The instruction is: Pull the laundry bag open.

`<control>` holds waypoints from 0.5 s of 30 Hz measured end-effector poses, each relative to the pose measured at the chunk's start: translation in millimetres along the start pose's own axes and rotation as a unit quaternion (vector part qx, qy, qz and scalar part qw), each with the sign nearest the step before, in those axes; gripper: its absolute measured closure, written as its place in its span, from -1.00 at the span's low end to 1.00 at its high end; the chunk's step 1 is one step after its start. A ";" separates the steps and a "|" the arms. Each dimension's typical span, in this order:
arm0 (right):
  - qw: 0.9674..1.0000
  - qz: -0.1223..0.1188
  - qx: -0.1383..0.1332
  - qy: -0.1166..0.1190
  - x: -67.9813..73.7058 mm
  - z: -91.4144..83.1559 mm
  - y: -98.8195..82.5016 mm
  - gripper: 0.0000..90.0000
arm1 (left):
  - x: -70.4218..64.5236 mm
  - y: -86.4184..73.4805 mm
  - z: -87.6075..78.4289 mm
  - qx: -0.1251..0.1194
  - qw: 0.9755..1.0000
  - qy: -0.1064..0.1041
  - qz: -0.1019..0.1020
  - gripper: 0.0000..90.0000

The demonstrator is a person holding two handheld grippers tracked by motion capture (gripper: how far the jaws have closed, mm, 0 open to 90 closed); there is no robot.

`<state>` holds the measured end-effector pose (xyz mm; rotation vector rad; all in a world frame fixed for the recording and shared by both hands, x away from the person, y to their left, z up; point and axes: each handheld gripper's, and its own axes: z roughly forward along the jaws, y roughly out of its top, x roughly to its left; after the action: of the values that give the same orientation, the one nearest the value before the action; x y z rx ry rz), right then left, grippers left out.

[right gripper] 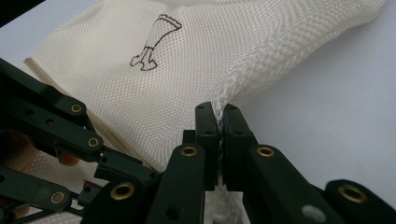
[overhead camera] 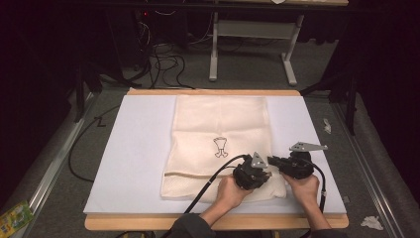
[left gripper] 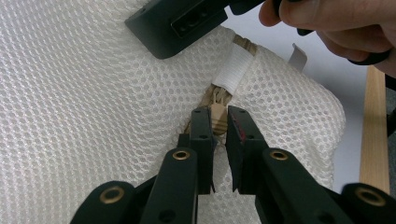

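The cream mesh bag lay flat on the white sheet that covered the table, a little right of the middle, with its small brown printed figure near its centre. My two claws worked at its near right corner, at about five o'clock from that figure. My left claw was over this corner, and in the left gripper view its jaws were nearly together around a small tan wooden bead on the bag's drawstring; I judged the bead as clamped, though a thin gap stayed on one side of it. Just beyond the bead, at one o'clock, the cord ran under a white tape loop sewn on the mesh. My right claw was just beside the left one, at its three o'clock, and in the right gripper view its jaws were closed on the seamed edge of the mesh, with the cloth pinched between them. I believed the step in hand was the closing of the bag's mouth: one claw held the fabric, the other held the cord's stopper. The next move, in my opinion, called for a slow pull of the bead away from the tape loop while the right claw kept the edge fixed, so the mesh could gather and not slide on the sheet.
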<state>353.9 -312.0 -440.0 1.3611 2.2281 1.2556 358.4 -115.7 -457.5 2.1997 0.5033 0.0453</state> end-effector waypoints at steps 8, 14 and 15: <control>1.000 0.002 0.004 0.000 -1.7 1.5 -3.5 0.96 | 6.9 -1.5 3.8 0.010 0.999 -0.025 -0.021 0.78; 1.000 0.004 0.004 0.001 -2.6 2.1 -3.7 0.96 | 9.9 -0.9 6.7 0.011 0.998 -0.038 -0.041 0.72; 1.000 0.003 0.004 0.000 -2.7 2.0 -3.7 0.96 | 9.6 -0.3 6.8 0.012 0.998 -0.039 -0.041 0.72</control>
<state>354.3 -313.8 -444.6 1.3724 2.2332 1.2505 368.4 -117.0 -463.4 2.1936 0.5521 -0.0903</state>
